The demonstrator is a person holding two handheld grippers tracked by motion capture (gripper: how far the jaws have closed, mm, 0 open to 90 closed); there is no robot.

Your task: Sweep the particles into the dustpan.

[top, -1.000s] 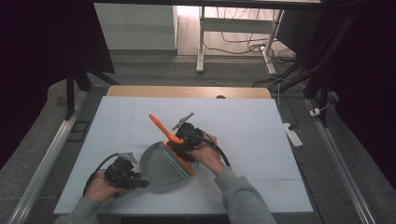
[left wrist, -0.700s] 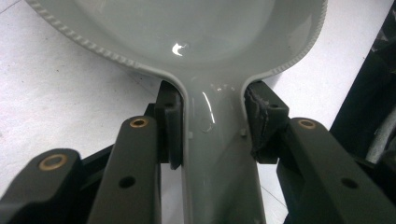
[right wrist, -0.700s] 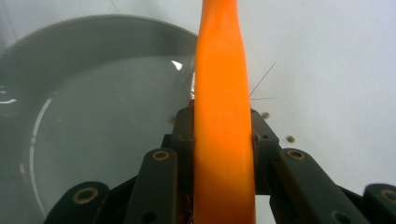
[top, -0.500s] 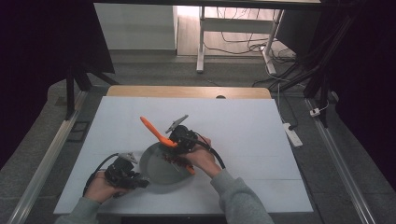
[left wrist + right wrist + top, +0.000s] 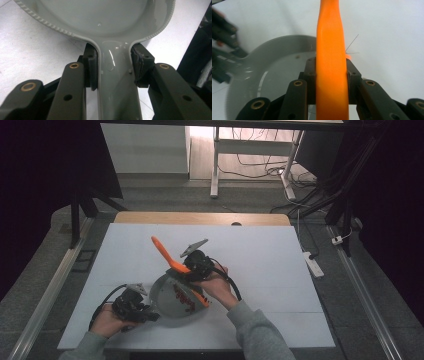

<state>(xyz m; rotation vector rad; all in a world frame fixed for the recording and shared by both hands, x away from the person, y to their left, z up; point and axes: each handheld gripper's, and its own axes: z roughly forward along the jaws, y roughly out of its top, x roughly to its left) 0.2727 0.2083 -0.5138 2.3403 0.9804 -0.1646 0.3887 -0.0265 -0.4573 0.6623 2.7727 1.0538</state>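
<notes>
Left tool [image 5: 113, 75] clamped on handle of grey pan [image 5: 172, 295]; pads grip handle just below bowl. Pan sits on white tabletop [image 5: 260, 250], near front edge, left of centre. Right tool [image 5: 331, 72] clamped on orange spatula [image 5: 170, 257]; spatula held tilted above pan, one end over bowl, other end pointing up-left.

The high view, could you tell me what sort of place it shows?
Probably a lab or recording workspace, not a kitchen: a white table on grey carpet, loose cables under a desk behind, and a power strip on the floor.
</notes>
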